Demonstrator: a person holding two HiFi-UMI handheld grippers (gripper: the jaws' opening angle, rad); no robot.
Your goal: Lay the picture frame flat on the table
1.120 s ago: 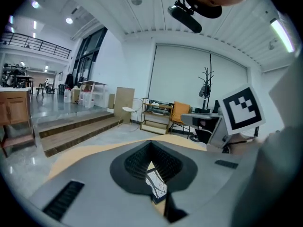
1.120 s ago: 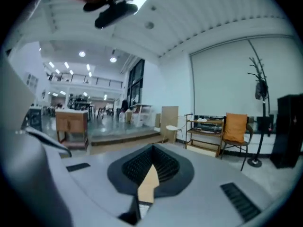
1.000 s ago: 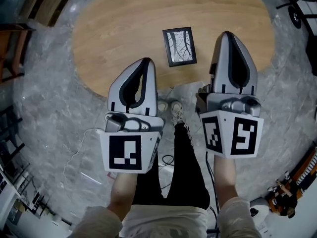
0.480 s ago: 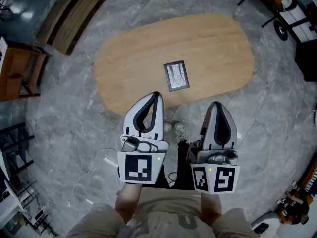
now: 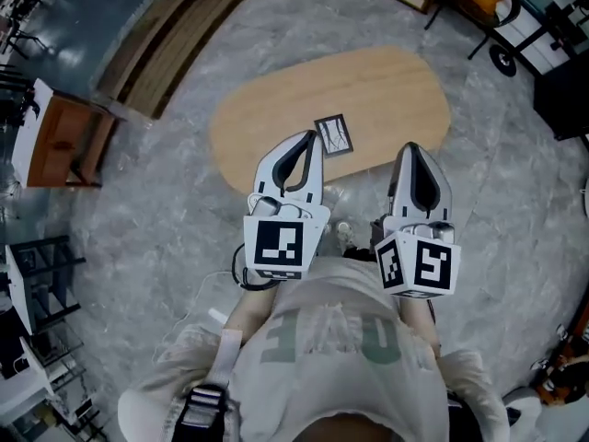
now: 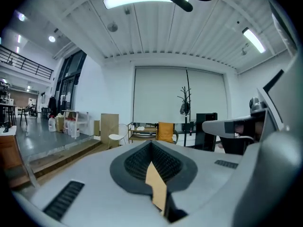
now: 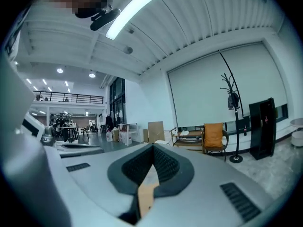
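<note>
Holds left gripper (image 5: 311, 140) and right gripper (image 5: 411, 149) clenched empty (tips meeting), with picture frame (image 5: 335, 135) lying flat on table (image 5: 386, 86).

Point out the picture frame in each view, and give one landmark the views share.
Head view: picture frame lies flat on the wooden table, mid-table toward its near edge.
Left gripper view: not in it.
Right gripper view: not in it.
Shared landmark: orange chair, also seen in the right gripper view.
</note>
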